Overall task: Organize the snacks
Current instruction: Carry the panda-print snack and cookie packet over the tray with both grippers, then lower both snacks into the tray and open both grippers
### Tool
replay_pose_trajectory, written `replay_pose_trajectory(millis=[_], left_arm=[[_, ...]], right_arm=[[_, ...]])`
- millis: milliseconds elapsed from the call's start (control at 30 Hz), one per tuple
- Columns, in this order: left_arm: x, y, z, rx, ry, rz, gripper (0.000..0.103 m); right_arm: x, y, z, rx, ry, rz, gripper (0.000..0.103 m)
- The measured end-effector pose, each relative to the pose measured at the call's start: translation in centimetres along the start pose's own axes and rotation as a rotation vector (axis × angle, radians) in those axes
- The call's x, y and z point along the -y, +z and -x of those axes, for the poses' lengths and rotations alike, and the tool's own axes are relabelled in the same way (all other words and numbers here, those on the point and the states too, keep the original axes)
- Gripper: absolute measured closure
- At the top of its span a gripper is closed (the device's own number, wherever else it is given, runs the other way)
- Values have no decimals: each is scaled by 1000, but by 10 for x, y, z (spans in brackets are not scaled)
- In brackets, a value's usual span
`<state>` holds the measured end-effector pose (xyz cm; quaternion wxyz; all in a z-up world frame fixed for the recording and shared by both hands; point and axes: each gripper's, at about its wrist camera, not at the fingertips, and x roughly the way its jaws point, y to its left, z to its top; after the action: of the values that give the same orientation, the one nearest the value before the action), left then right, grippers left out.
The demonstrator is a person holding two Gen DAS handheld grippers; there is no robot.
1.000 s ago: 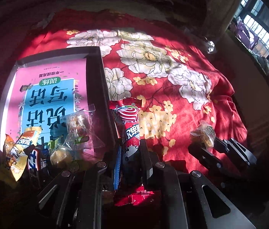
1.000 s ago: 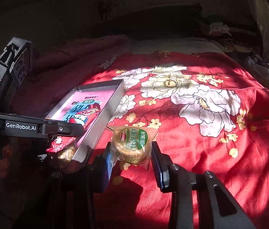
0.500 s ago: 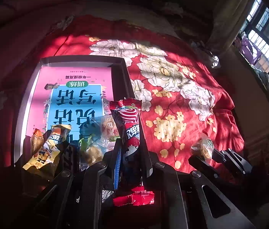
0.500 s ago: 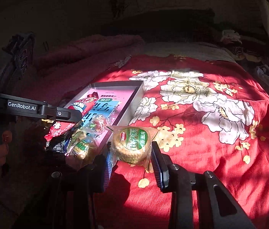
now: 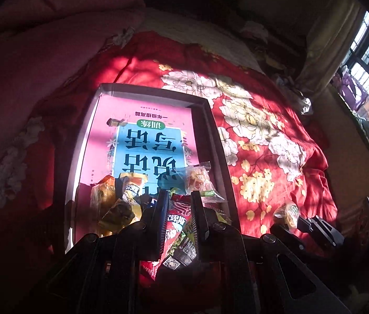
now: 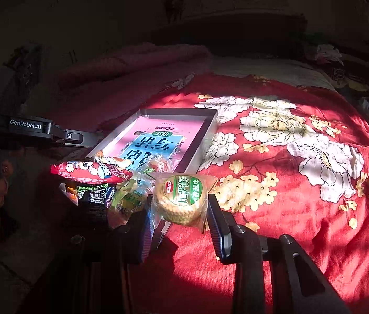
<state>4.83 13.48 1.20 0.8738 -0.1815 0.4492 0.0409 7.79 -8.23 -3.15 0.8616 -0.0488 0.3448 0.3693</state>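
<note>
A grey shallow box (image 5: 211, 120) (image 6: 202, 141) lies on the red floral bedspread, lined with a pink and blue booklet (image 5: 145, 136). Several wrapped snacks (image 5: 121, 196) (image 6: 129, 196) lie piled at its near end. My left gripper (image 5: 178, 198) is shut on a long red snack packet (image 5: 177, 222) (image 6: 90, 172), held level over the box's near end. My right gripper (image 6: 180, 205) is shut on a round cracker pack with a green label (image 6: 181, 198) (image 5: 287, 213), just right of the box's near corner, above the bedspread.
The red floral bedspread (image 6: 289, 183) stretches to the right of the box. A pink blanket (image 5: 40, 65) lies bunched at the left and back. A window with a curtain (image 5: 367, 60) is at the far right.
My left gripper has carried the red packet leftward from beside the box's right wall to over the snack pile. My right gripper with the cracker pack has come closer to the box's near corner.
</note>
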Motion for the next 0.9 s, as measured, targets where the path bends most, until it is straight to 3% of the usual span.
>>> replay_pose_trajectory(millis=[300,567,900], left_arm=[[-19,-6,0,-13,10,27,86],[-7,-18,-12,-74,-15,-38,86],[-1,-26,-26,-109,20,-87,86]], right_arm=[[-22,3,-15,-26,36,44,65],[-43,6,-29,-50,73,68,65],[-48,6,-47,-84,63,66,65]])
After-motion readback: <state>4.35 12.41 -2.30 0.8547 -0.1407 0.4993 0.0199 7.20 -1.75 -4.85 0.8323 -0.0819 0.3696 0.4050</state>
